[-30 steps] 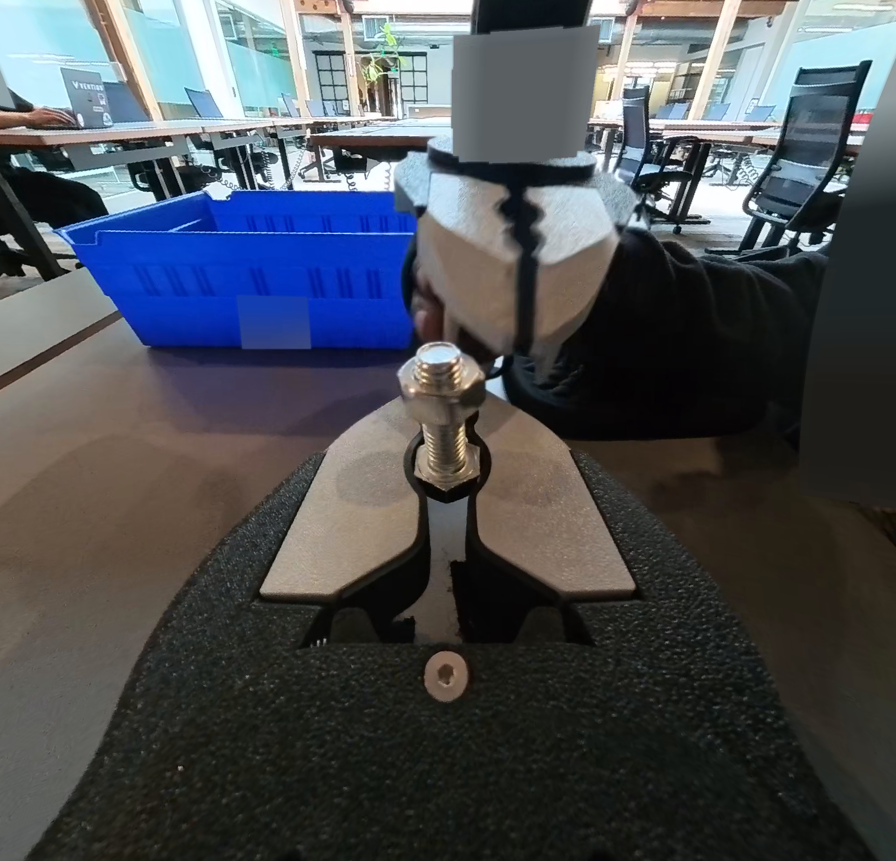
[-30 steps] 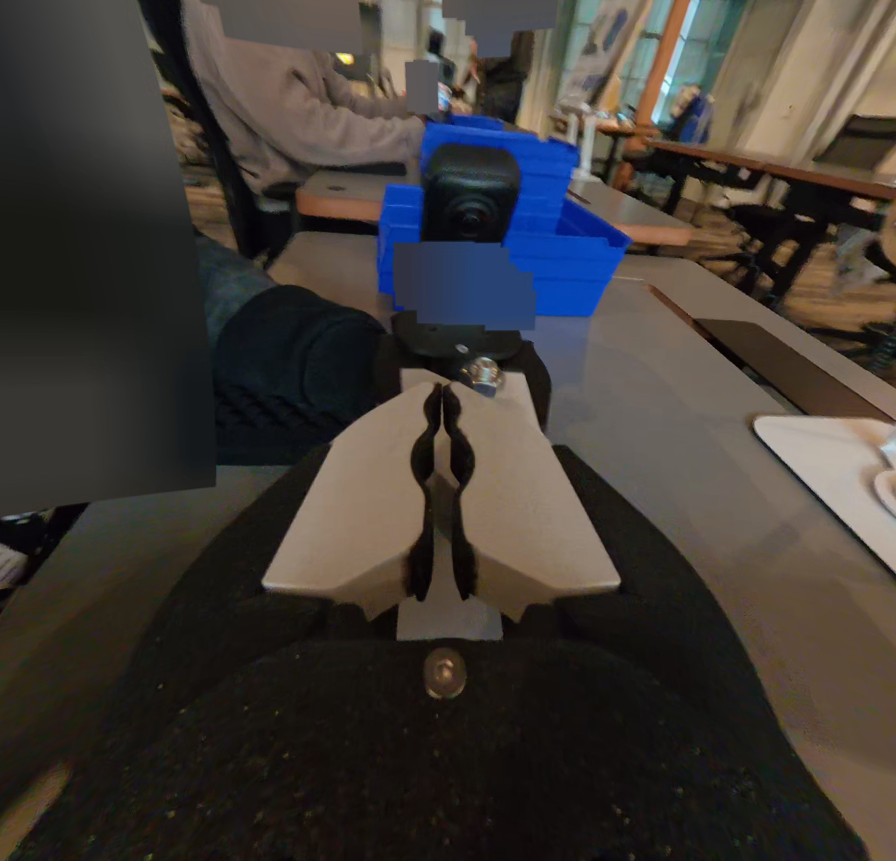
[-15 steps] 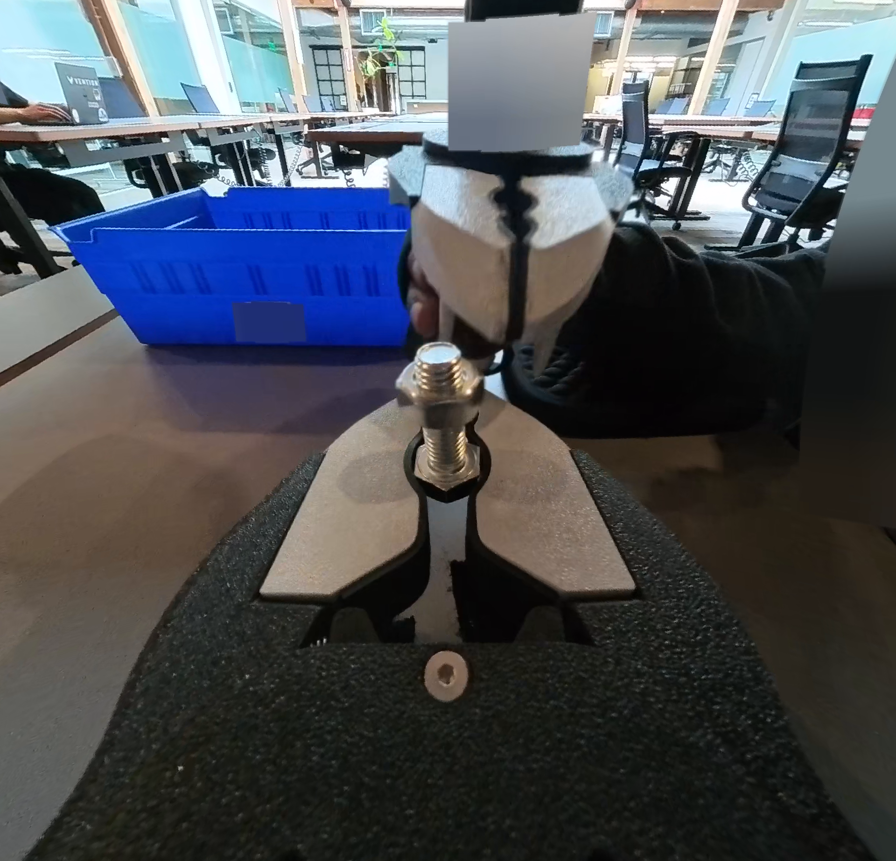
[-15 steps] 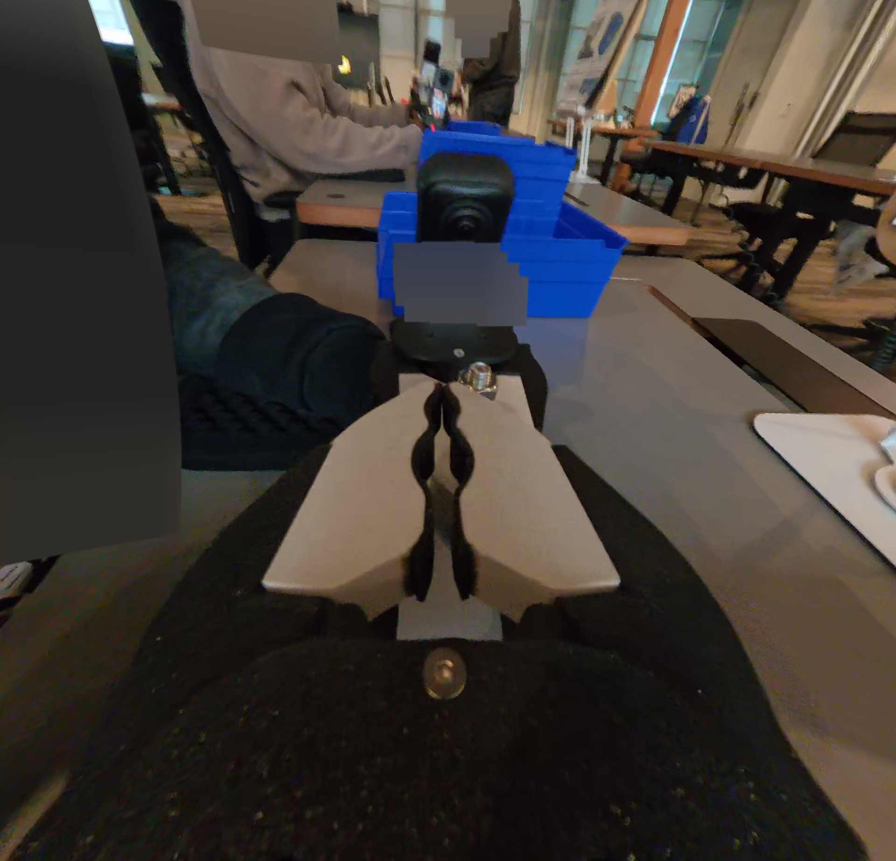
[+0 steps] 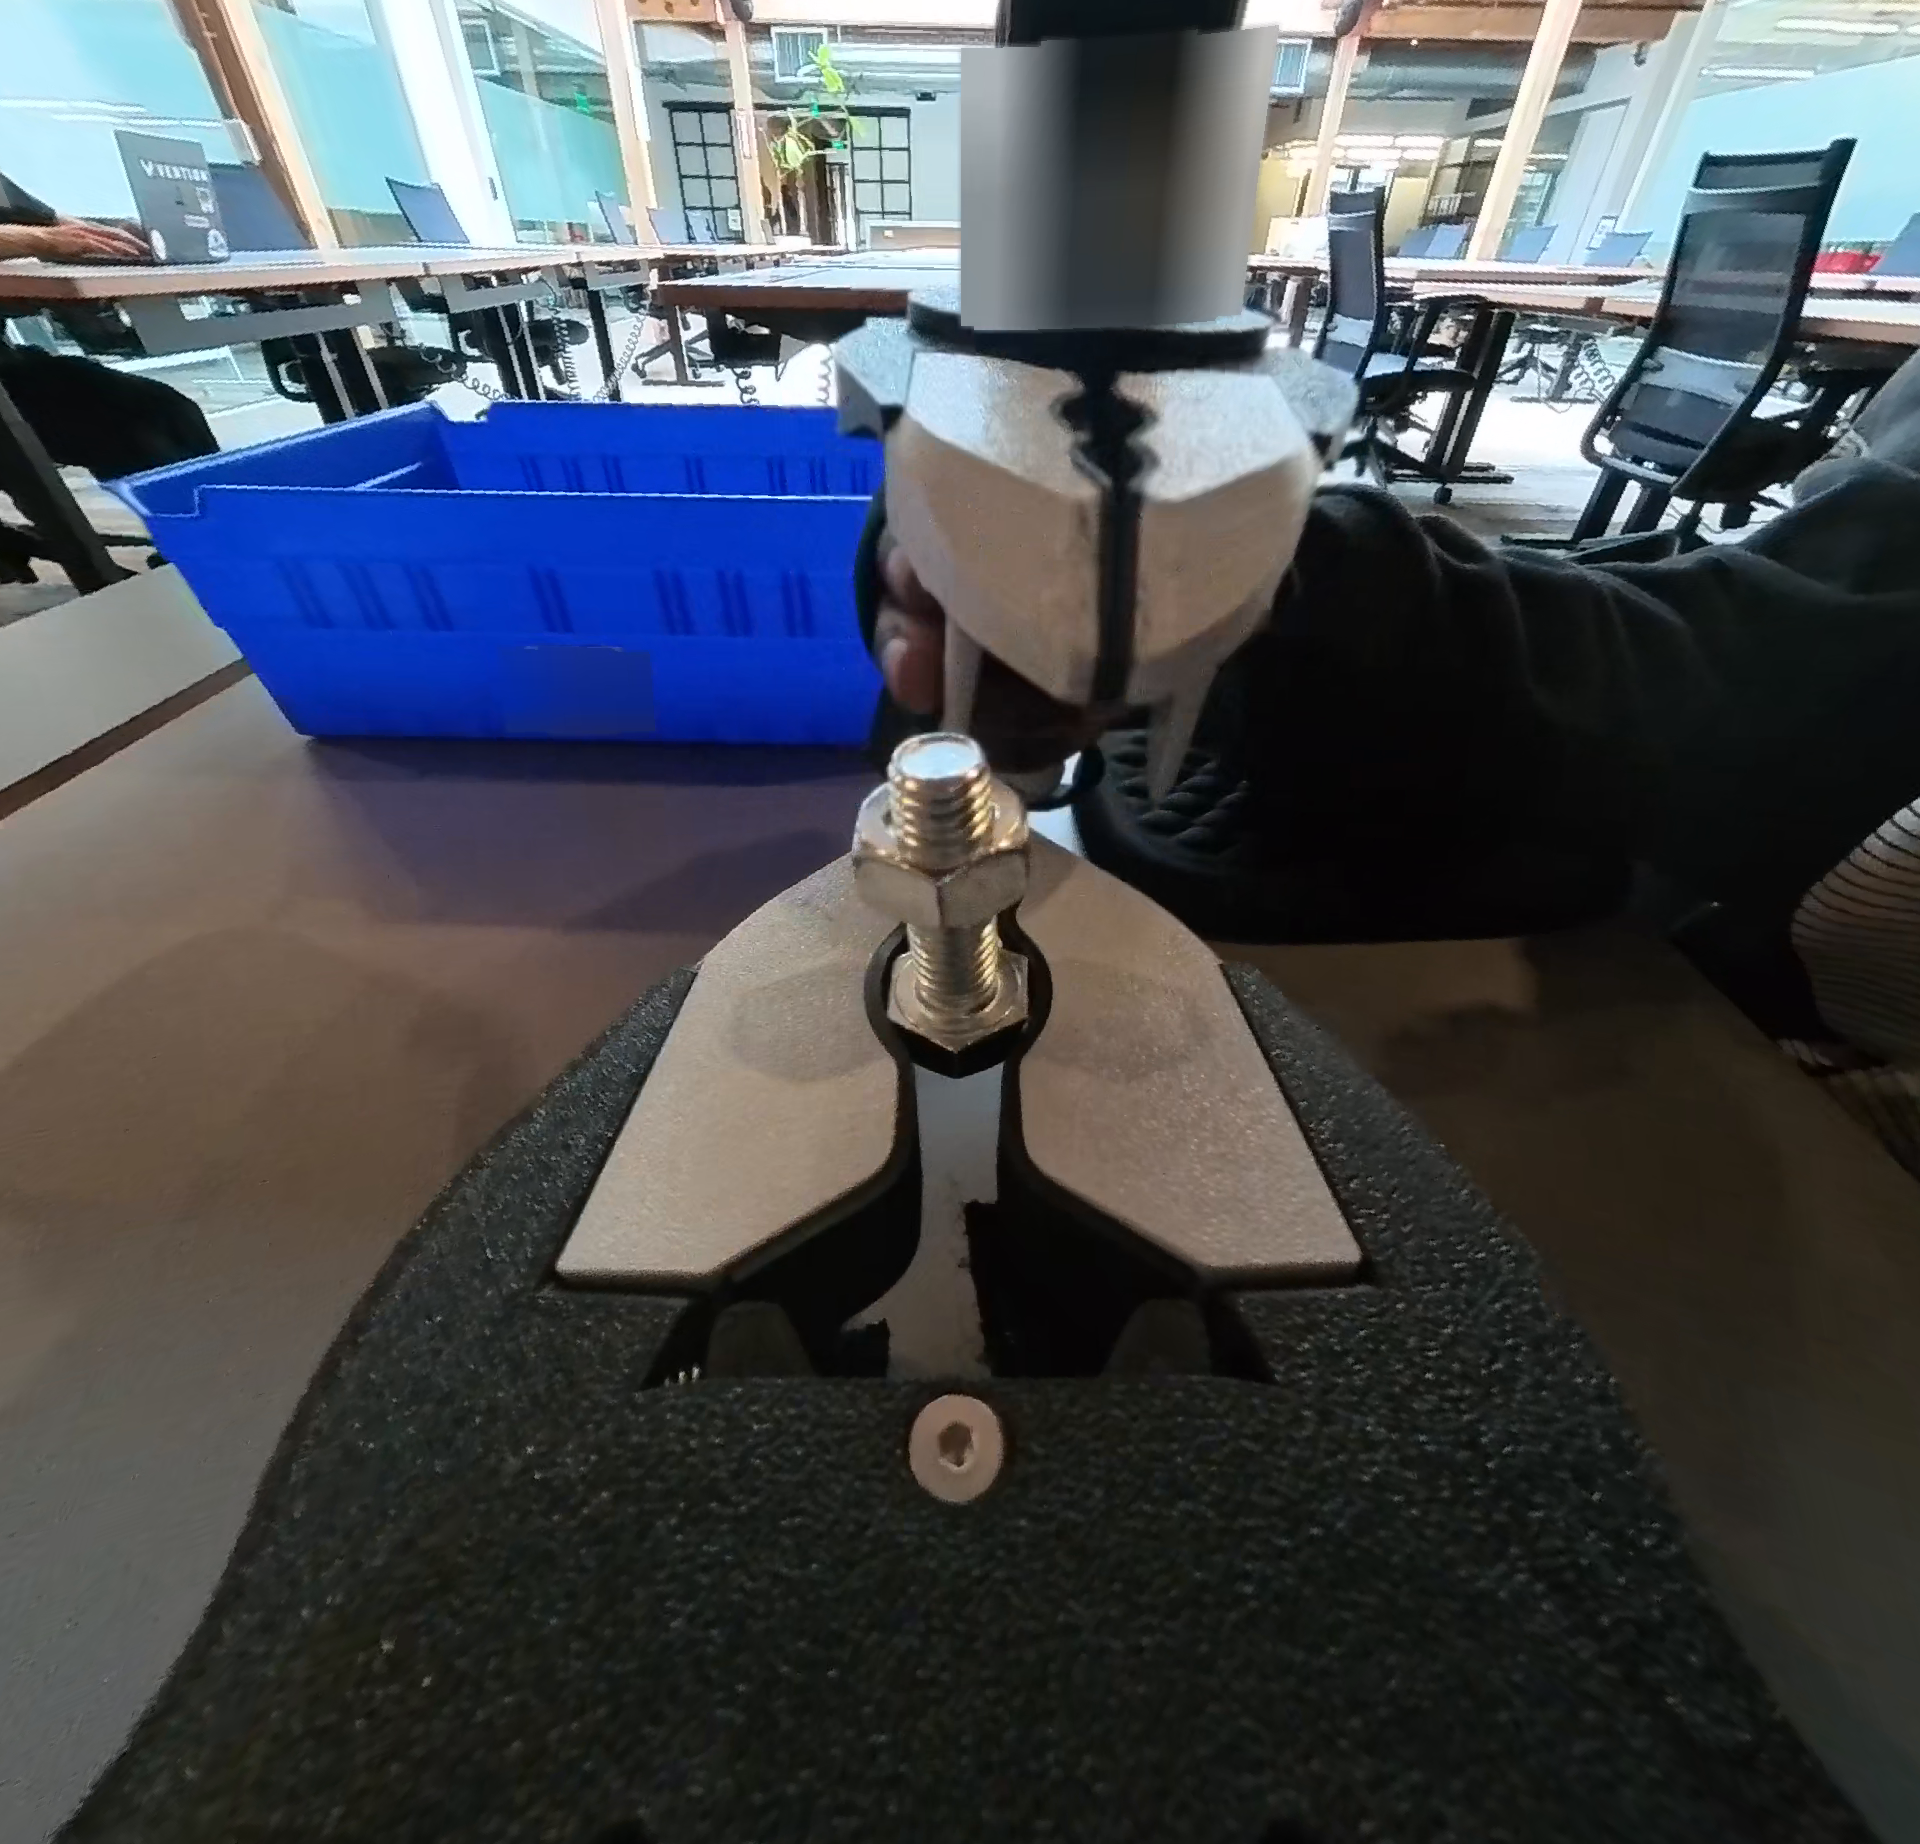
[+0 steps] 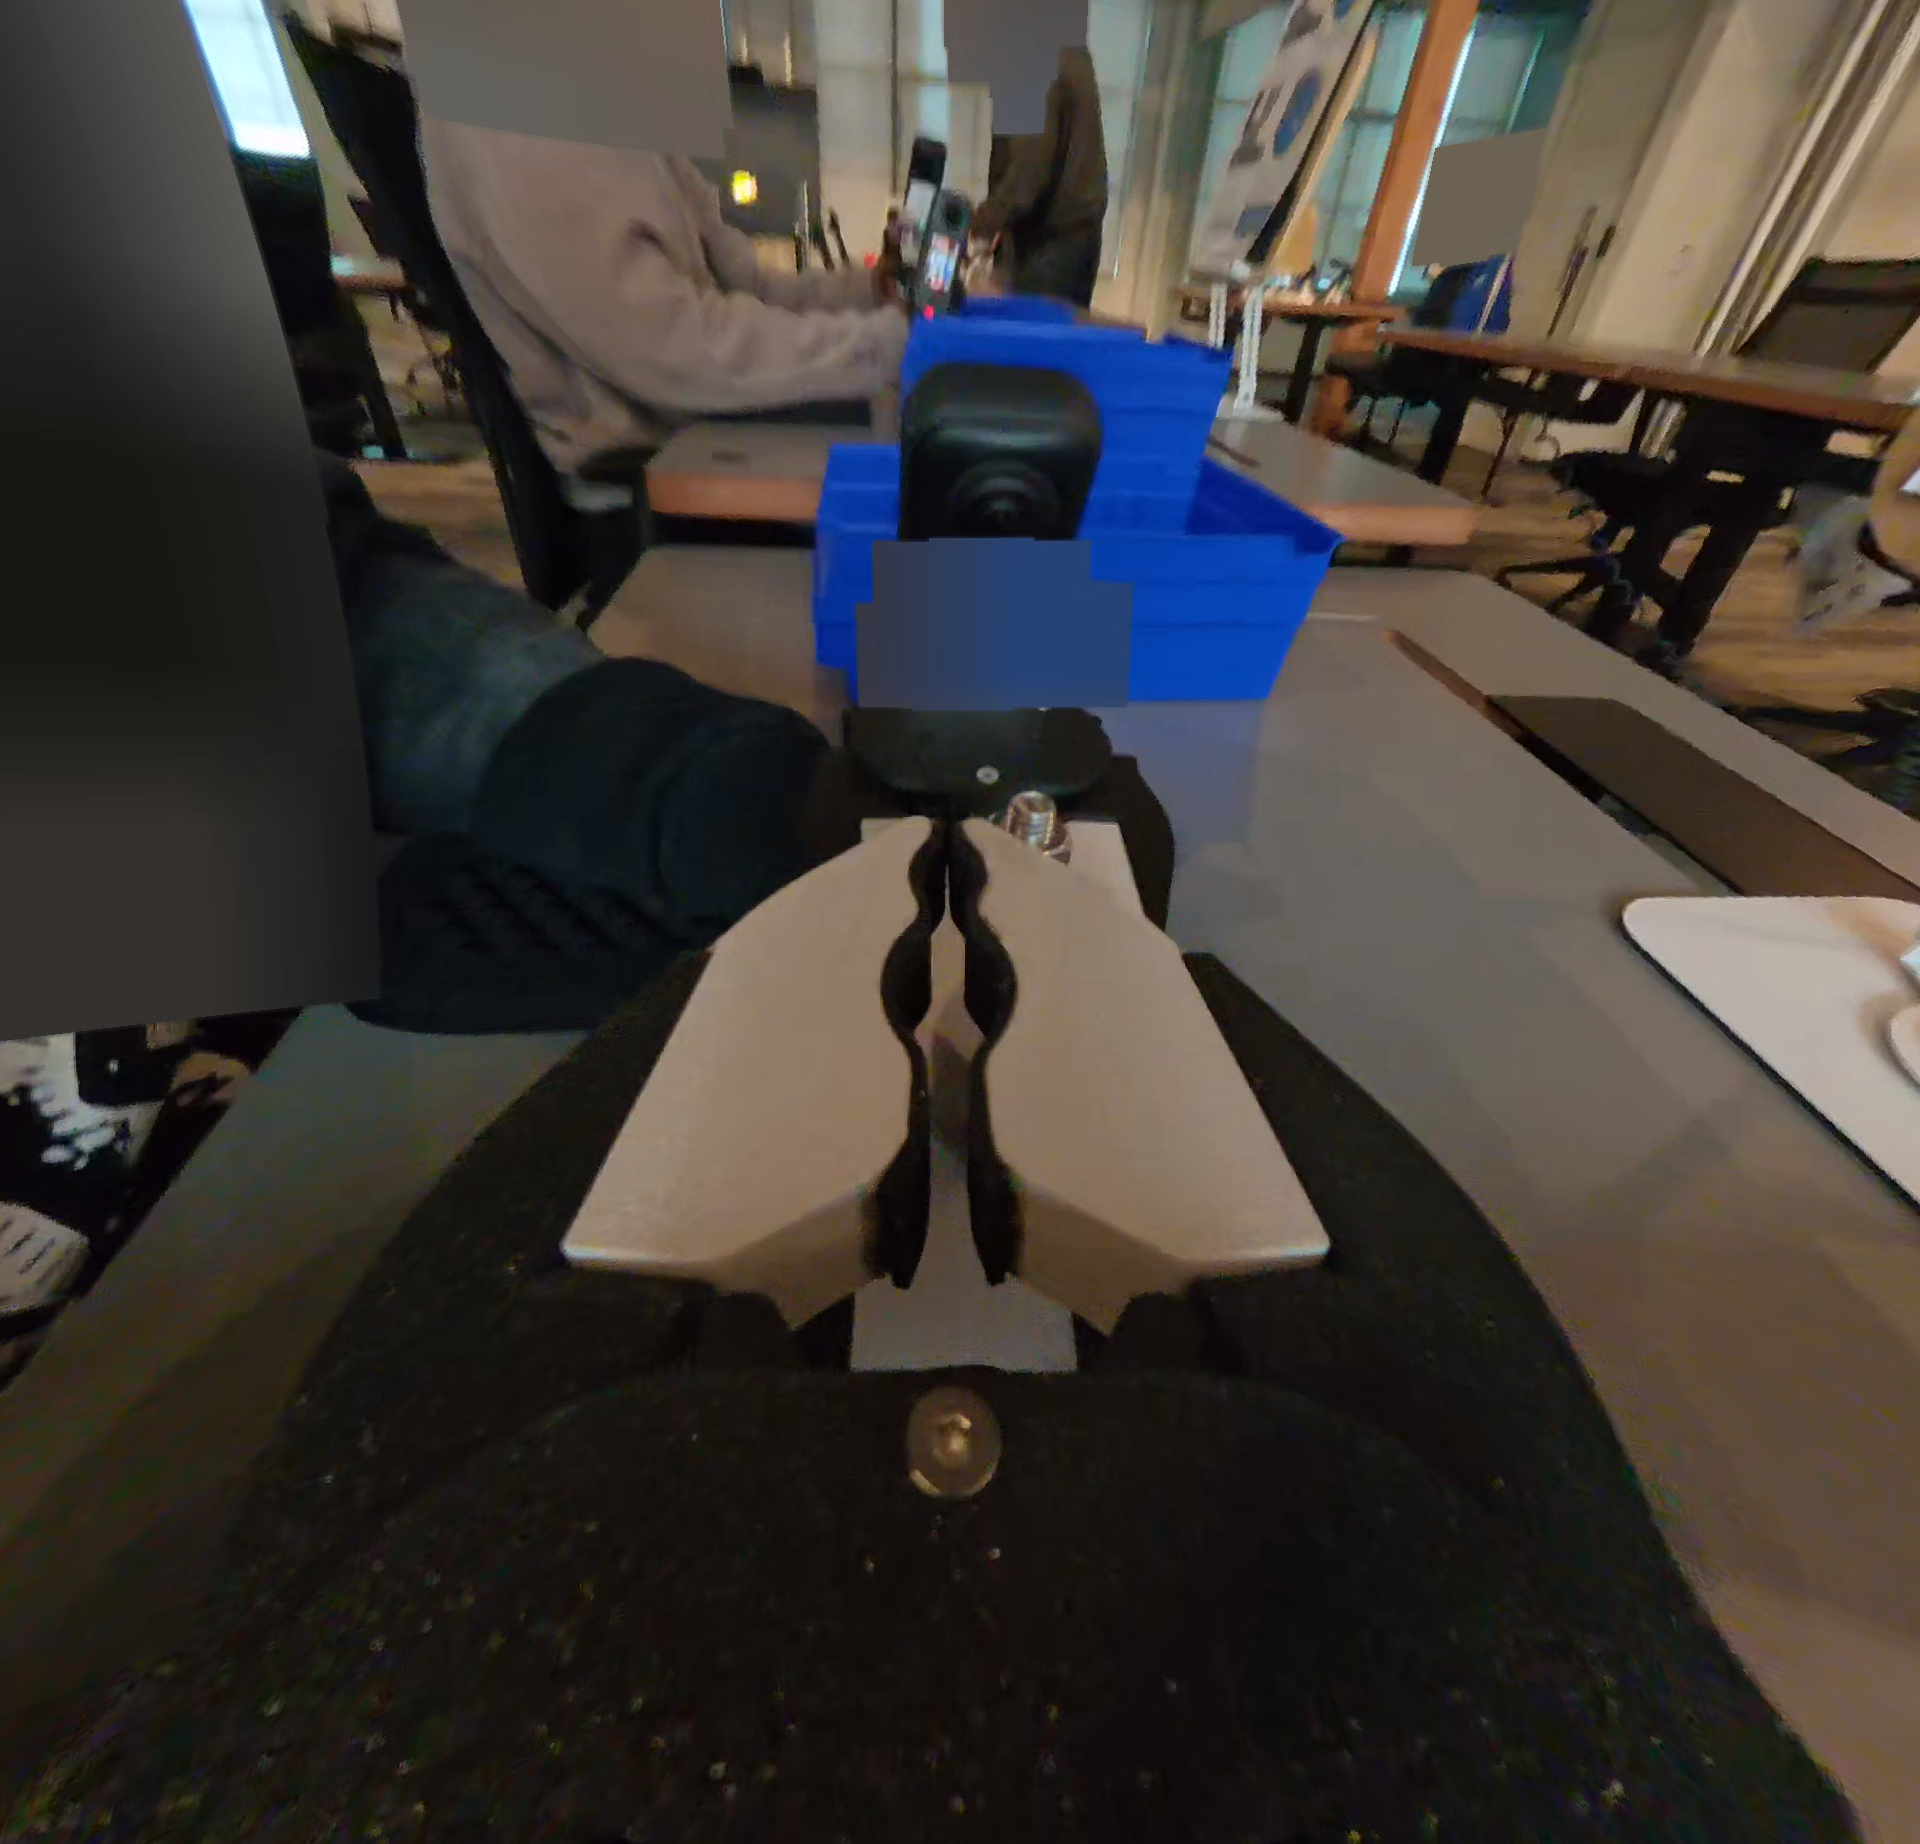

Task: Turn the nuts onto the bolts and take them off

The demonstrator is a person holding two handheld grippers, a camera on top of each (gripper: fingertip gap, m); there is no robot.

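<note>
- The surface carries a blue bin at the far side, well apart from the work; nothing there needs touching.
- The right gripper hangs above and just behind the bolt, its fingers pressed together on nothing. In my judgement it should open first, then come down square over the nut.
- The left gripper has its fingers closed on the bolt head, shaft upright. Keep this grip firm so the bolt cannot spin.
- The bolt shows a few threads above the nut.
- The nut sits near the tip; grip it across its flats, turn in short strokes, and re-grip.
</note>
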